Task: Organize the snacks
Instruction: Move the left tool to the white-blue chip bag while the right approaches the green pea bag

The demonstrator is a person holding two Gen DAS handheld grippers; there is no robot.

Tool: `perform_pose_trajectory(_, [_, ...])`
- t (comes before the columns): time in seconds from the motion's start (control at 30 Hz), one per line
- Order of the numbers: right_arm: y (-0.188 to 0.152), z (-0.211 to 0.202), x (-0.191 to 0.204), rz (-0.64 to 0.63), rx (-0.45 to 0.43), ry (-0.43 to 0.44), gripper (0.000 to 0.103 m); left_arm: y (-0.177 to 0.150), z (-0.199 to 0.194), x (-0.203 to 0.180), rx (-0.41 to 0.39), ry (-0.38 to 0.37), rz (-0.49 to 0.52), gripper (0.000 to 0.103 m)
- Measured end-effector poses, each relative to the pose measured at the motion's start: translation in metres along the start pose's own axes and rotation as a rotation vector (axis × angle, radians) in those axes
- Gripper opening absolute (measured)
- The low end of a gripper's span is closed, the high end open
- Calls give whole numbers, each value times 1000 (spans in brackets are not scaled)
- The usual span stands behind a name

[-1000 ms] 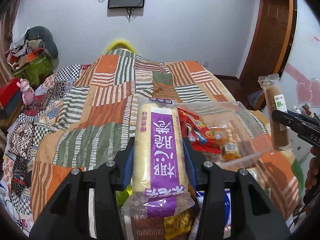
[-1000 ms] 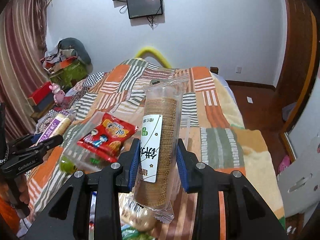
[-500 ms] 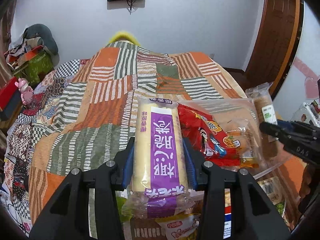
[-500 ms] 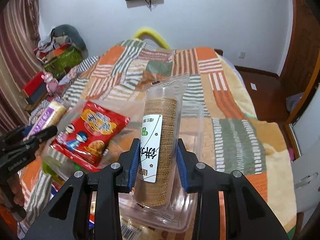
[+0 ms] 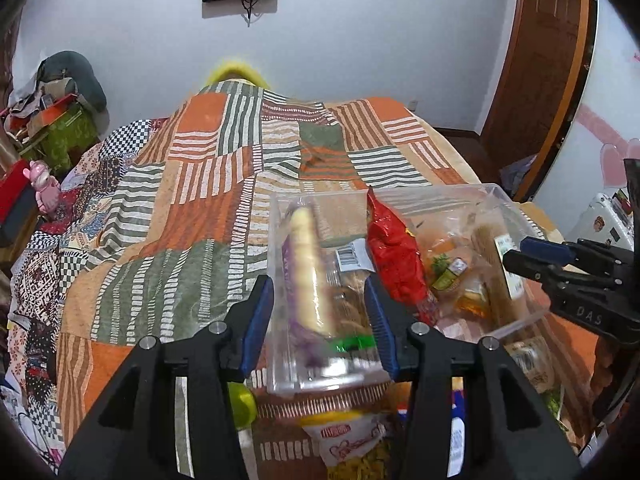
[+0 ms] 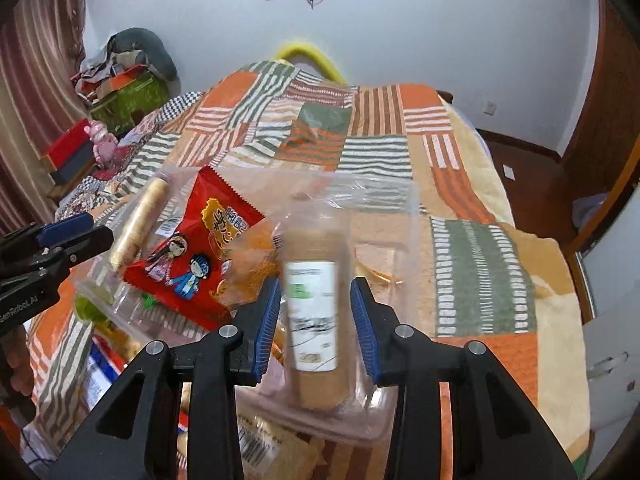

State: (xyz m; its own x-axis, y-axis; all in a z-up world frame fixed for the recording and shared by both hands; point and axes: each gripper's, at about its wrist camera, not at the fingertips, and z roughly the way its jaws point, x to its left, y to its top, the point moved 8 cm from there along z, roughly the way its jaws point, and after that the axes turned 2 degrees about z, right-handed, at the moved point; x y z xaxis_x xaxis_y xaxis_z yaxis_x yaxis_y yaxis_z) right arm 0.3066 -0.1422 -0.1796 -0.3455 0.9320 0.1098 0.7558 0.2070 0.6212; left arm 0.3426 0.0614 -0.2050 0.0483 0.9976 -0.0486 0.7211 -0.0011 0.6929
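A clear plastic bin [image 5: 496, 196] sits on the patchwork bed and holds a red snack bag [image 5: 394, 260] and small packets. My left gripper [image 5: 318, 320] is open; the purple-and-cream cracker pack [image 5: 306, 268] lies blurred between its jaws, inside the bin's left end. My right gripper [image 6: 316, 320] is open; the brown biscuit roll [image 6: 316, 312] with a white label is blurred between its jaws, in the bin's [image 6: 412, 208] right end. The red bag [image 6: 200, 256] and cracker pack [image 6: 138, 220] show in the right wrist view too.
Loose snack packets [image 5: 348, 436] and a green item [image 5: 242, 404] lie on the bed below the bin. The patchwork blanket [image 5: 180, 220] stretches ahead. Cluttered boxes [image 5: 60, 128] and a pink toy [image 5: 44, 190] stand at the left. A wooden door [image 5: 536, 52] is at right.
Both grippers have opened and let go of their packs, which have dropped into the clear bin. Both moved down and closer over the bin.
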Motion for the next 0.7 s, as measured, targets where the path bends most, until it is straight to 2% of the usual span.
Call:
perform_pose_trajectory(0.2, [0,-23,-3,2,-30,15,34,-9,-30,-5,-21,-1,20,54])
perform_pose_trajectory(0.3, [-6,-37,-2,1,-41,28,38,-17,-48,-10,-35,0,38,58])
perform_pose_trajectory(0.53, [-34,-59,1,19,-40,42,50,-46,-74,-28,-27,-9,73,64])
perform_pose_trajectory(0.7, [-59,-63,8,41,-8,58,51,-72,-79,-42,-7,-33,74,67])
